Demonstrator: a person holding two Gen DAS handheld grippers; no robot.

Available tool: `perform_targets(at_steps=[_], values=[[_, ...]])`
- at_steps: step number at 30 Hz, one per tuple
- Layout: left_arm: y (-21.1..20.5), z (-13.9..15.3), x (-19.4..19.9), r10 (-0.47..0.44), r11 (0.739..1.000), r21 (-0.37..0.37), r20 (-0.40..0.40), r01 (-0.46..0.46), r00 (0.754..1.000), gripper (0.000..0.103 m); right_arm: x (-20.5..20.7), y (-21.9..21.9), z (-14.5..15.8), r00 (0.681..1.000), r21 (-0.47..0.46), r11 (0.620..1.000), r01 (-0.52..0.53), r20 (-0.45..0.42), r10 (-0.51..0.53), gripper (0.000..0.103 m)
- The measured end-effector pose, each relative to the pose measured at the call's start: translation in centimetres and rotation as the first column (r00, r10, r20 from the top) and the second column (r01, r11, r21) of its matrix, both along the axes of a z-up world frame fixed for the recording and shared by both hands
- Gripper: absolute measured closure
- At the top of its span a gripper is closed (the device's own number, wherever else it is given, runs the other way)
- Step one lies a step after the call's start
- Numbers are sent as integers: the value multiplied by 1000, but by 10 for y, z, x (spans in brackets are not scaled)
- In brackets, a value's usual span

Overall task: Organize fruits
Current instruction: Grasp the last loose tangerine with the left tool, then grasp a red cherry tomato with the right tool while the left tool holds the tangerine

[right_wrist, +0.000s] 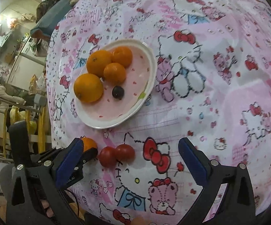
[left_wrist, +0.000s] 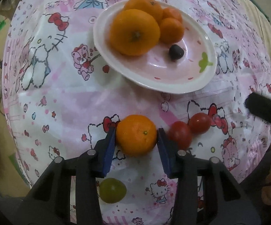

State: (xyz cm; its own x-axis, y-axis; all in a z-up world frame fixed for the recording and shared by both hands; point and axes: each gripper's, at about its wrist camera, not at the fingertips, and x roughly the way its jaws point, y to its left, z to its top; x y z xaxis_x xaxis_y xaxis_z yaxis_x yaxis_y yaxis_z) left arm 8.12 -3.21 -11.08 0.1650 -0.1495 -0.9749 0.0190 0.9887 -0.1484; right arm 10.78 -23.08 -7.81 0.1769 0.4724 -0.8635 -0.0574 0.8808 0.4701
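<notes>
My left gripper (left_wrist: 136,134) is shut on a small orange (left_wrist: 136,135) that sits low over the tablecloth; the orange also shows in the right wrist view (right_wrist: 89,144). Two red tomatoes (left_wrist: 189,129) lie just right of it, also in the right wrist view (right_wrist: 116,154). A green grape (left_wrist: 112,190) lies under my left gripper. The pink plate (left_wrist: 173,71) ahead holds several oranges (left_wrist: 135,31) and a dark grape (left_wrist: 176,51); the plate also shows in the right wrist view (right_wrist: 116,110). My right gripper (right_wrist: 130,153) is open and empty above the cloth.
A Hello Kitty tablecloth (right_wrist: 210,93) covers the round table. The other gripper's black body (left_wrist: 266,110) shows at the right edge of the left wrist view. Household clutter and a wooden rail (right_wrist: 13,112) lie beyond the table's left edge.
</notes>
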Motion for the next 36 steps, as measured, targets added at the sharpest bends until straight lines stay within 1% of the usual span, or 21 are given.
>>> perform_targets(at_steps=[3, 6, 8, 10, 11, 13, 15, 17, 18, 27, 30, 34, 36], values=[[9, 8, 1, 30, 999, -21, 19, -30, 999, 64, 1, 5, -8, 999, 7, 1000, -5, -41, 5, 1], [19, 19, 2, 70, 997, -40, 39, -68, 997, 64, 3, 9, -19, 996, 1, 1000, -6, -89, 6, 20], [25, 24, 2, 93, 995, -52, 49, -91, 994, 64, 3, 12, -28, 992, 20, 1000, -3, -125, 5, 28], [31, 27, 1, 107, 993, -58, 61, -104, 992, 64, 4, 16, -32, 989, 27, 1000, -10, -144, 14, 41], [33, 29, 0, 112, 992, -61, 66, -108, 991, 64, 3, 20, -34, 988, 30, 999, -22, -151, 26, 43], [35, 31, 0, 120, 991, -71, 72, -115, 990, 64, 2, 25, -40, 984, 40, 998, -38, -173, 44, 51], [36, 33, 0, 123, 990, -74, 74, -118, 990, 64, 0, 29, -48, 979, 19, 998, -54, -196, 57, 55], [38, 33, -1, 127, 989, -82, 73, -121, 989, 64, 0, 31, -50, 980, -7, 998, -68, -188, 65, 60], [36, 33, 1, 129, 989, -86, 72, -122, 989, 64, 0, 31, -49, 981, -5, 997, -71, -184, 69, 69], [37, 37, -1, 137, 987, -98, 79, -129, 987, 64, 0, 24, -41, 988, 4, 998, -68, -142, 67, 68], [35, 37, 0, 136, 987, -99, 80, -128, 987, 64, 0, 17, -35, 991, 26, 998, -52, -126, 55, 68], [27, 38, 5, 127, 987, -109, 90, -117, 988, 64, 5, 6, -21, 997, 56, 998, -21, -71, 25, 68], [22, 39, 10, 117, 988, -109, 97, -106, 988, 64, 10, -2, -9, 1000, 70, 998, 1, -22, 0, 69]])
